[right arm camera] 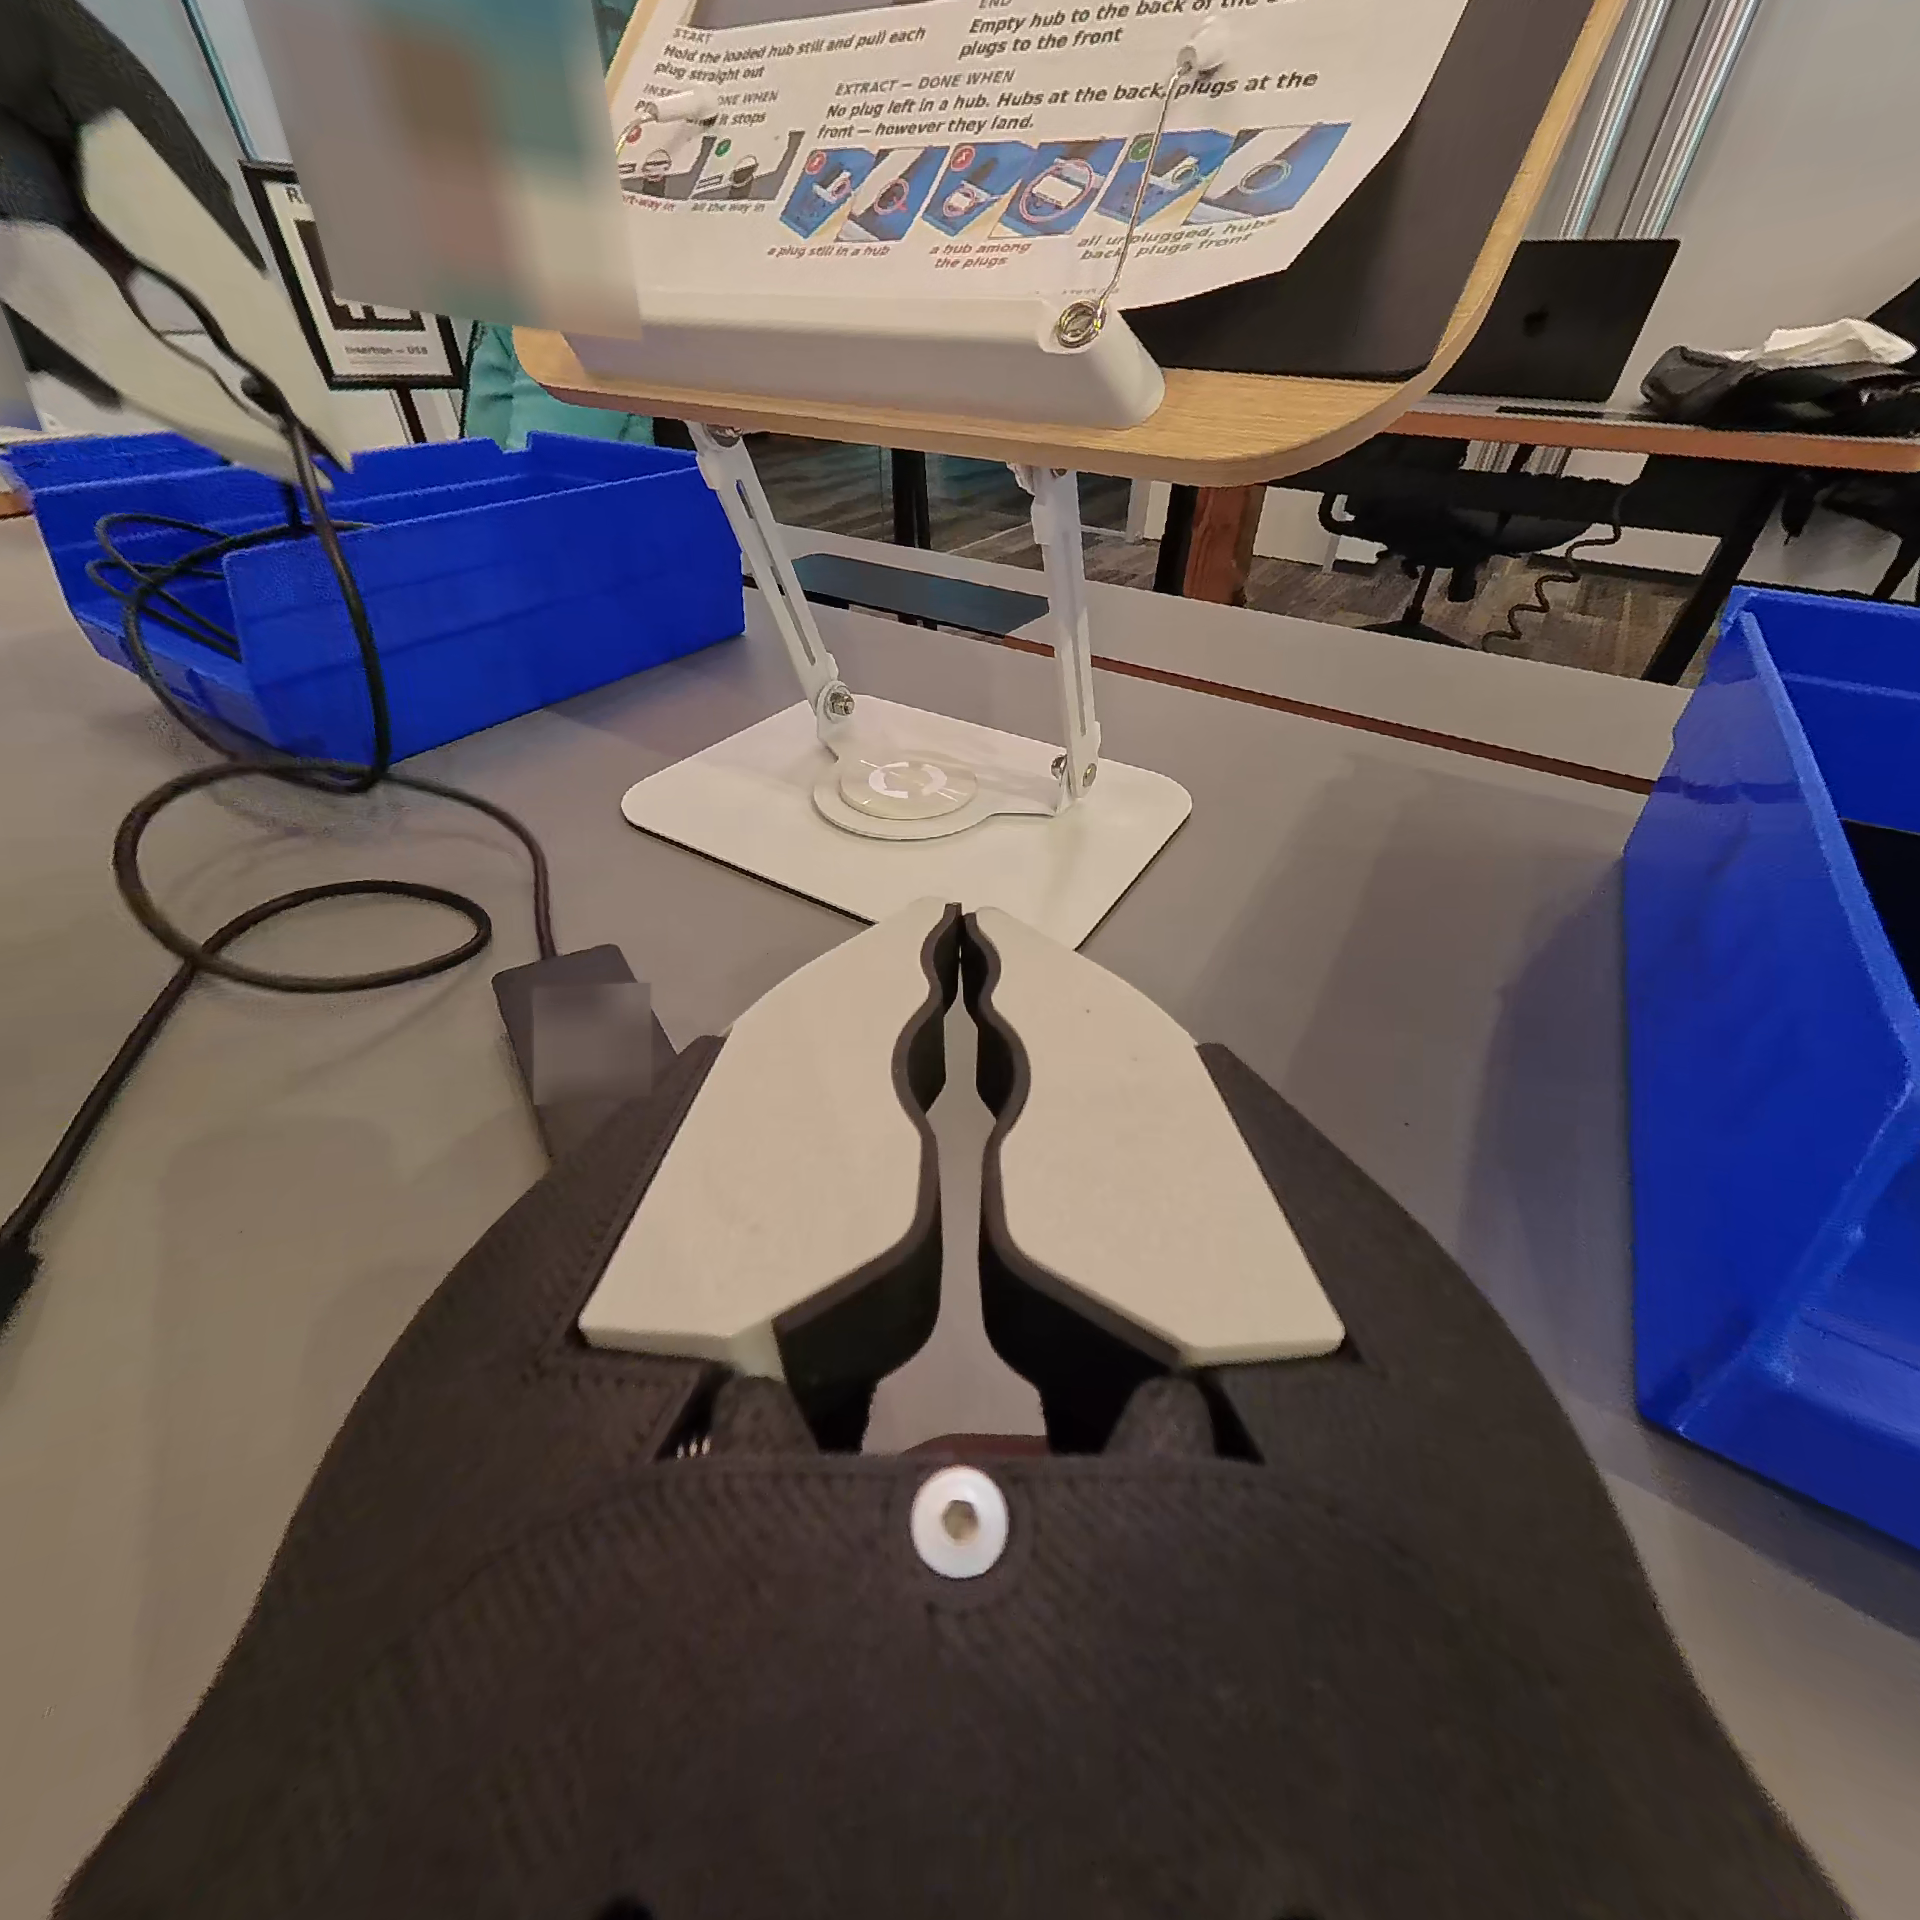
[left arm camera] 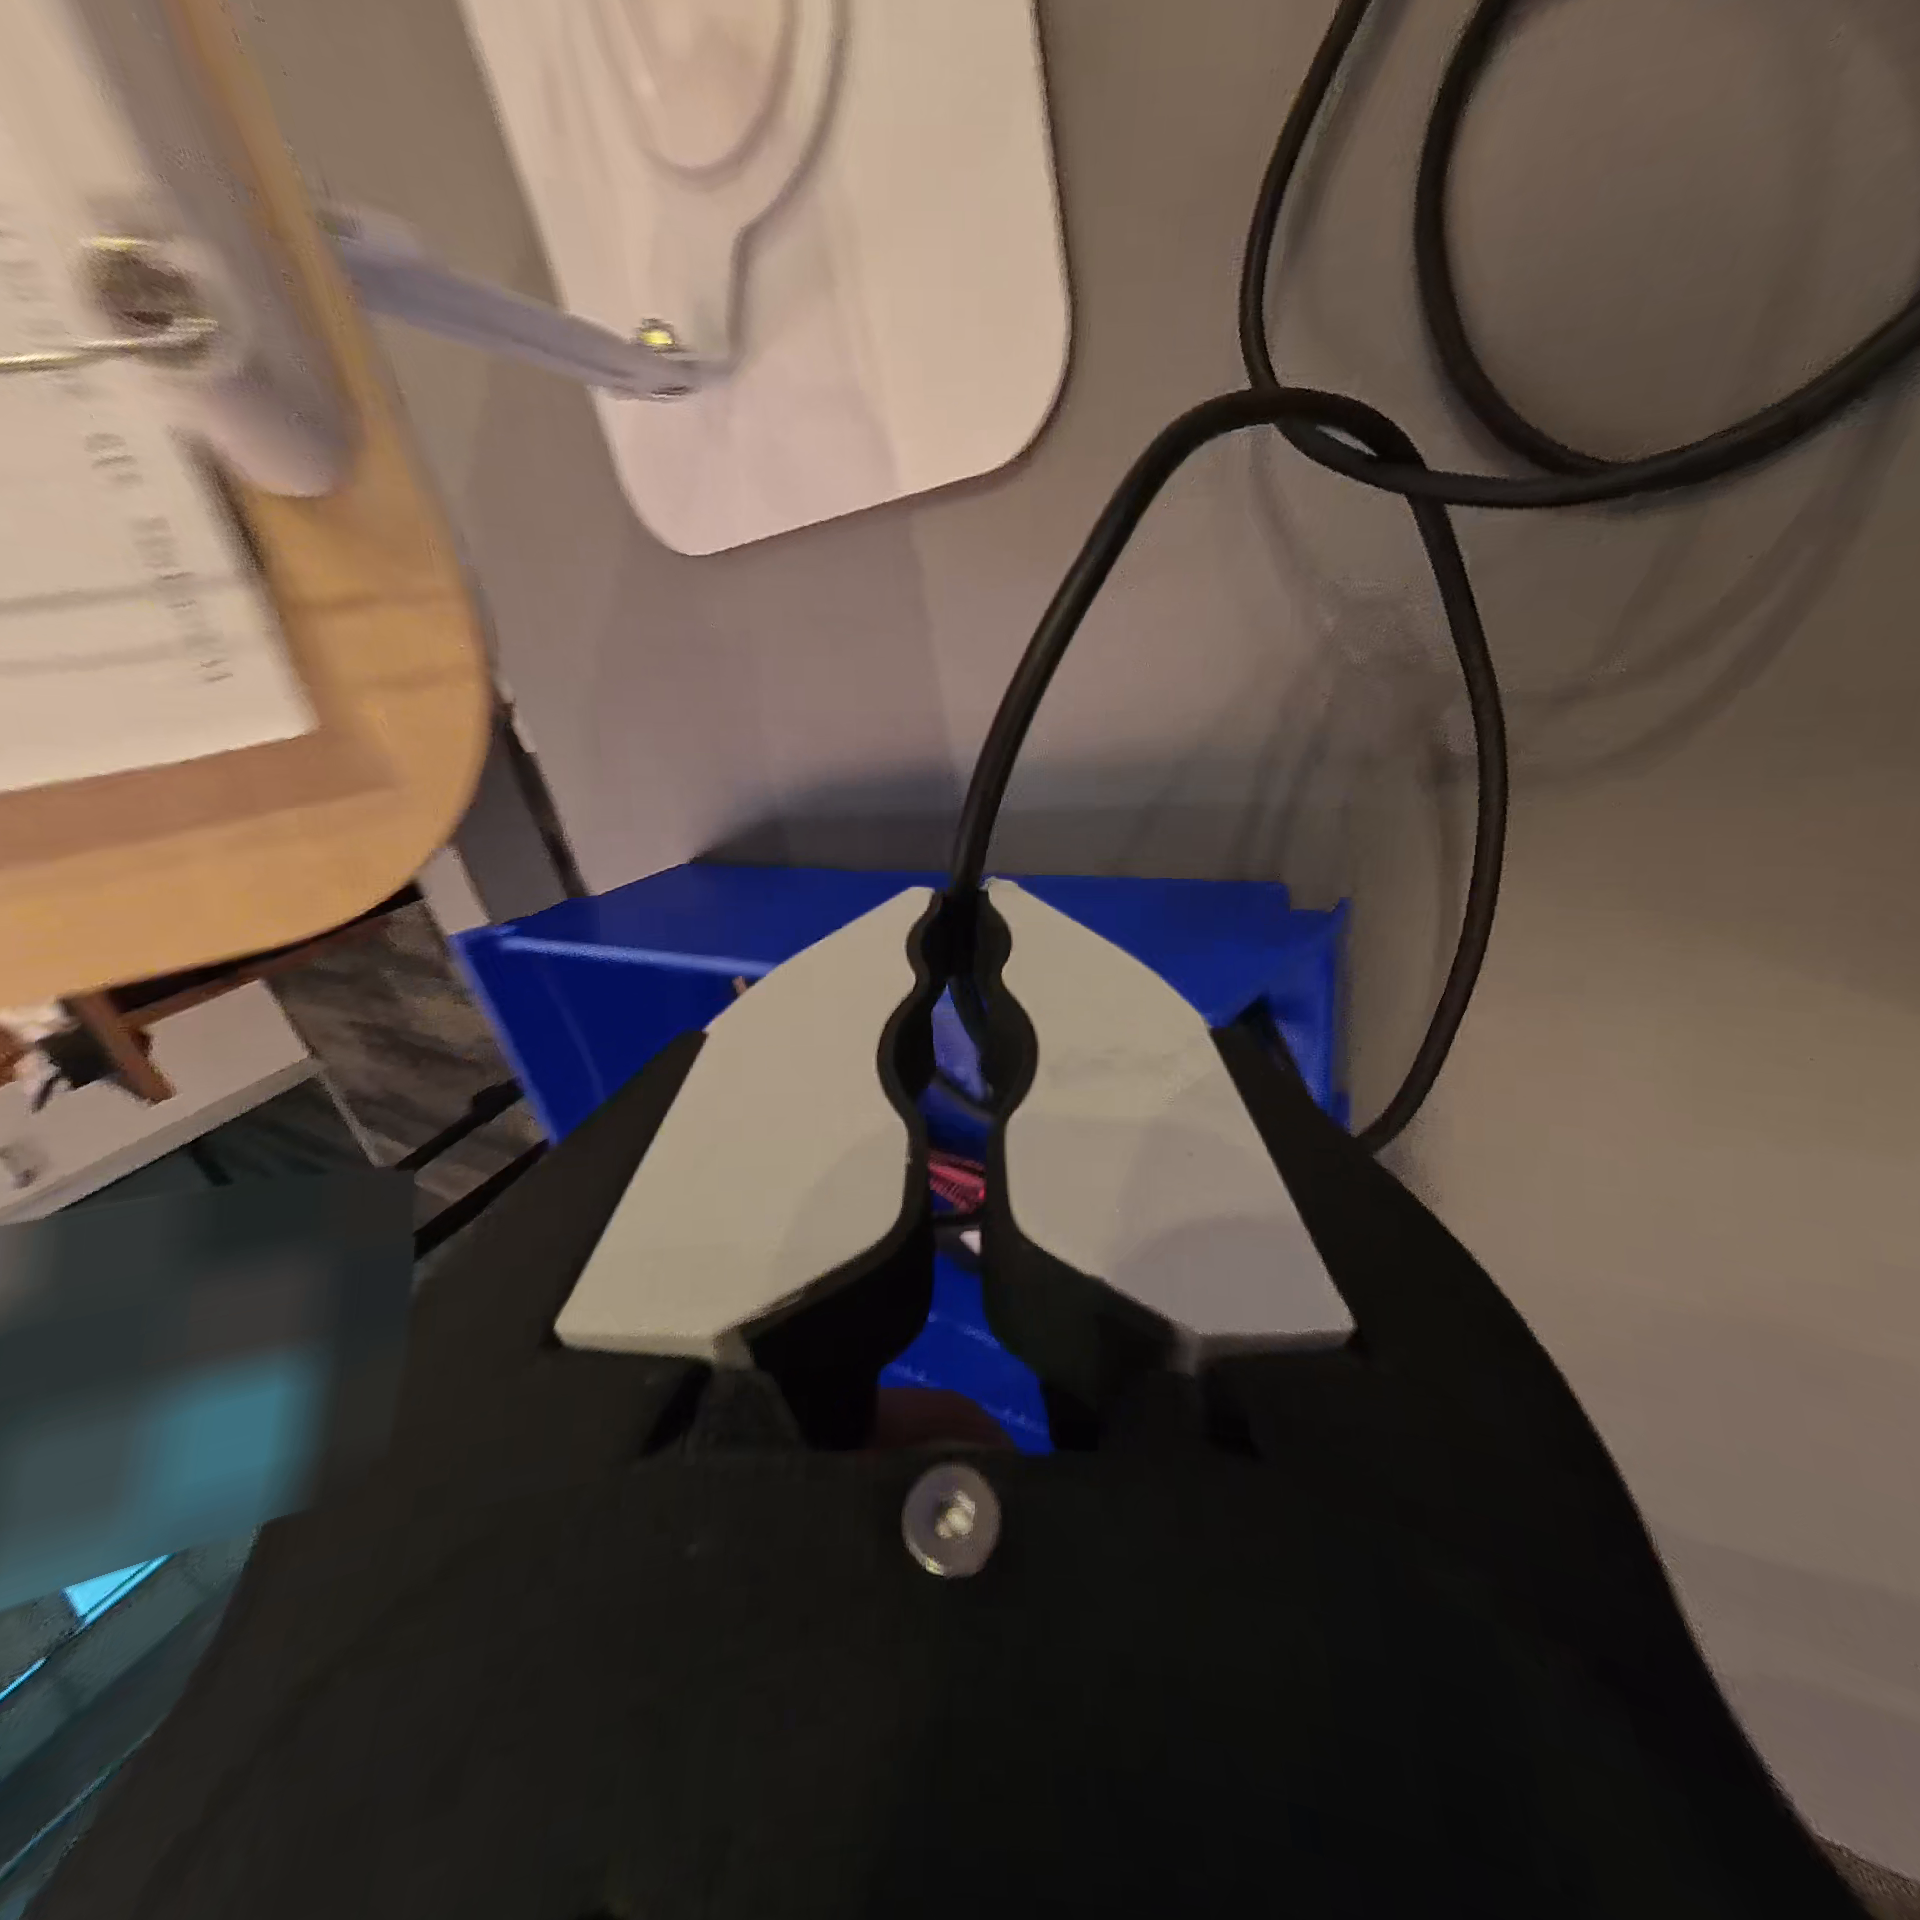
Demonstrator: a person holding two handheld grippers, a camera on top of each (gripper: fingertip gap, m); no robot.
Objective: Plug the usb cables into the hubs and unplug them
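Observation:
My left gripper (left arm camera: 961, 896) is shut on a thin black cable (left arm camera: 1039, 644), pinched at the fingertips above a blue bin (left arm camera: 675, 966). The cable rises from the pads and loops away to the right over the grey table. In the right wrist view the left gripper (right arm camera: 260, 400) shows at the far left above a blue bin (right arm camera: 499, 623), with the cable (right arm camera: 343, 914) hanging down and coiling on the table. My right gripper (right arm camera: 958, 914) is shut, its pads meeting with nothing between them. A dark grey hub (right arm camera: 540, 982) lies on the table just left of its fingers.
A white stand base (right arm camera: 935, 831) sits just ahead of the right gripper and carries a wooden board (right arm camera: 1247, 416) with an instruction sheet overhead. A second blue bin (right arm camera: 1766, 1039) stands at the right. Desks, a laptop and chairs lie beyond the table's far edge.

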